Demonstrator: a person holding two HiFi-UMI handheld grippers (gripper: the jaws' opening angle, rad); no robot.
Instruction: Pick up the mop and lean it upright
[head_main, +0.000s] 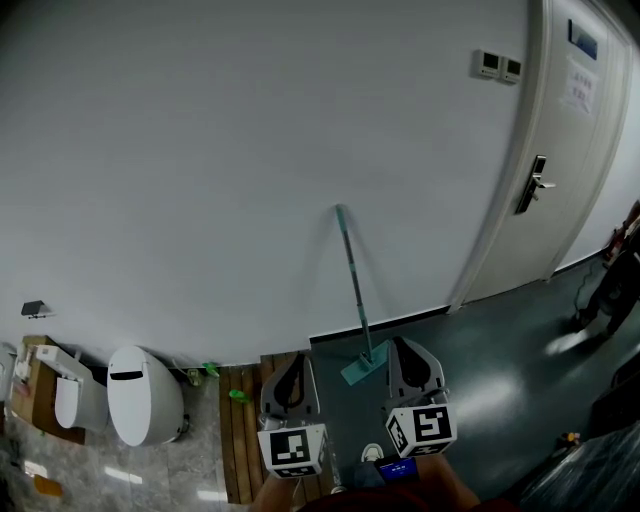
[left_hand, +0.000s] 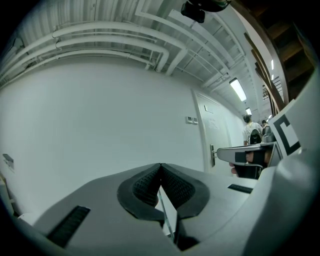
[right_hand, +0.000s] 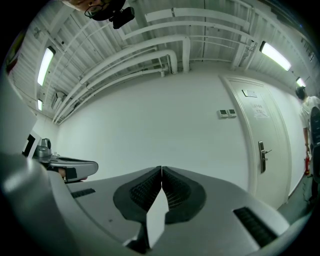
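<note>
The mop stands nearly upright, its thin teal handle (head_main: 352, 280) leaning against the white wall and its teal head (head_main: 360, 371) on the dark floor. Both grippers hang low, just in front of it, and neither touches it. My left gripper (head_main: 297, 360) is to the left of the mop head, jaws shut with nothing between them. My right gripper (head_main: 404, 347) is just right of the head, also shut and empty. In the left gripper view the pads (left_hand: 150, 185) meet at the tip, and they meet likewise in the right gripper view (right_hand: 161, 169).
A white toilet (head_main: 142, 396) stands at the left by a strip of wooden slats (head_main: 238, 445), with small green items (head_main: 239, 396) at the wall's foot. A closed door (head_main: 575, 150) with a lever handle (head_main: 532, 185) is at the right. A person (head_main: 615, 275) stands beyond it.
</note>
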